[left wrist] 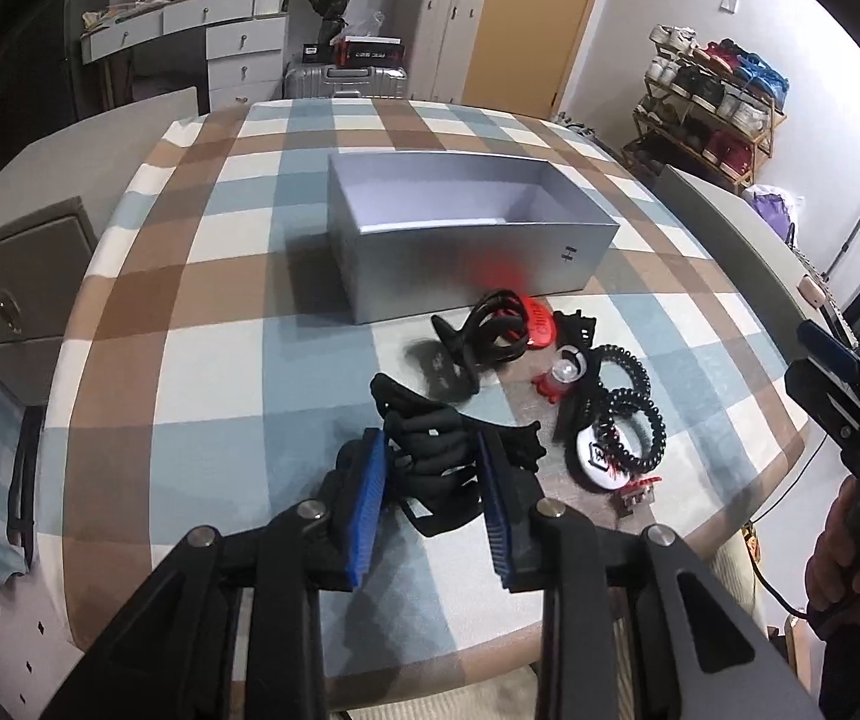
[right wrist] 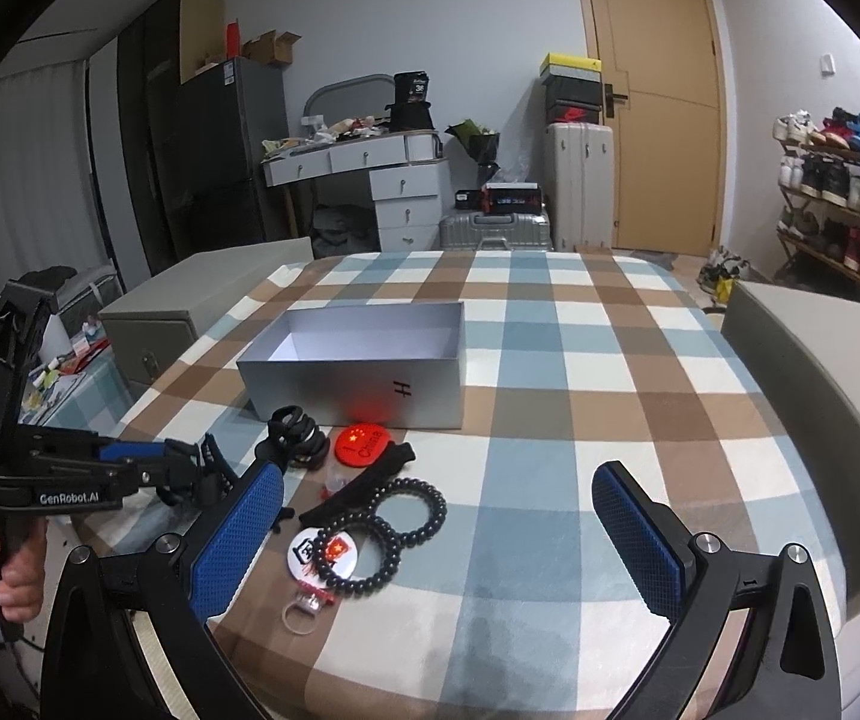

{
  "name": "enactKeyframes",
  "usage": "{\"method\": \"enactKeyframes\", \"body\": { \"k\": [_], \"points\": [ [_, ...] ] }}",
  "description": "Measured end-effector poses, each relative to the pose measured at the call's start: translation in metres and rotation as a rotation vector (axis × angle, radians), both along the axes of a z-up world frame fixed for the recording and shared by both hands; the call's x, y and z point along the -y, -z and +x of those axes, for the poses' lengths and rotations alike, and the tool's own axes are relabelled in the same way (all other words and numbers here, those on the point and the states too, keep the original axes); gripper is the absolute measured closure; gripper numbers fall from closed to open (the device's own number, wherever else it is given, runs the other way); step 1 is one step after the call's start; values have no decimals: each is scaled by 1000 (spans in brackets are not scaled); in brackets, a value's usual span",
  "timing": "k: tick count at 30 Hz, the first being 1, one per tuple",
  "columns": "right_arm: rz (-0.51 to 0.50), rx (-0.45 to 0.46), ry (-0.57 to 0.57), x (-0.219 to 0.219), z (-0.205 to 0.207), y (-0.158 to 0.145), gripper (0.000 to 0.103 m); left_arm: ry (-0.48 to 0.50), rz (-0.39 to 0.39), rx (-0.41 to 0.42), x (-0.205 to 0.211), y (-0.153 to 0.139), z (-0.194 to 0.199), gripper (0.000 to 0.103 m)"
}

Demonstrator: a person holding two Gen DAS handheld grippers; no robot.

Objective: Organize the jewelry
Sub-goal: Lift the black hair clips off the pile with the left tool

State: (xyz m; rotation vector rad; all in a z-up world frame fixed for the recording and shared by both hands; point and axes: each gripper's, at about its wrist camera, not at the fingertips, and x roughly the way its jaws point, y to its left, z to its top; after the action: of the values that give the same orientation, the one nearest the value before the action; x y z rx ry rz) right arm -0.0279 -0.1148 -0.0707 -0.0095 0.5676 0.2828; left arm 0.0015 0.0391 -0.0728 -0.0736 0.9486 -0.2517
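Note:
An open grey box [left wrist: 466,240] [right wrist: 363,369] stands mid-table. In front of it lies a pile: a black hair claw [left wrist: 490,330] [right wrist: 294,435], a red round badge [left wrist: 541,324] [right wrist: 363,444], black bead bracelets [left wrist: 634,414] [right wrist: 387,525], a white badge [left wrist: 601,456] [right wrist: 309,552] and a clear ring [right wrist: 300,621]. My left gripper [left wrist: 433,450] [right wrist: 189,468] is shut on a black hair clip [left wrist: 436,444], held just above the cloth. My right gripper [right wrist: 442,486] [left wrist: 832,360] is open and empty, right of the pile.
A checked cloth [left wrist: 219,300] [right wrist: 580,360] covers the table. Grey cabinets [left wrist: 15,276] [right wrist: 814,372] flank it on both sides. Suitcases [right wrist: 577,186], a white desk and a shoe rack [right wrist: 838,198] stand beyond the far edge.

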Motion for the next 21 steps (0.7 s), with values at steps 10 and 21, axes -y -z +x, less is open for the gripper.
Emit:
{"method": "enactKeyframes", "body": {
  "k": [10, 21],
  "points": [
    [-5, -10, -41, -12, 0, 0, 0, -22, -11, -18, -14, 2, -12, 79],
    [-58, -107, -253, -55, 16, 11, 0, 87, -6, 37, -13, -12, -10, 79]
  ]
}}
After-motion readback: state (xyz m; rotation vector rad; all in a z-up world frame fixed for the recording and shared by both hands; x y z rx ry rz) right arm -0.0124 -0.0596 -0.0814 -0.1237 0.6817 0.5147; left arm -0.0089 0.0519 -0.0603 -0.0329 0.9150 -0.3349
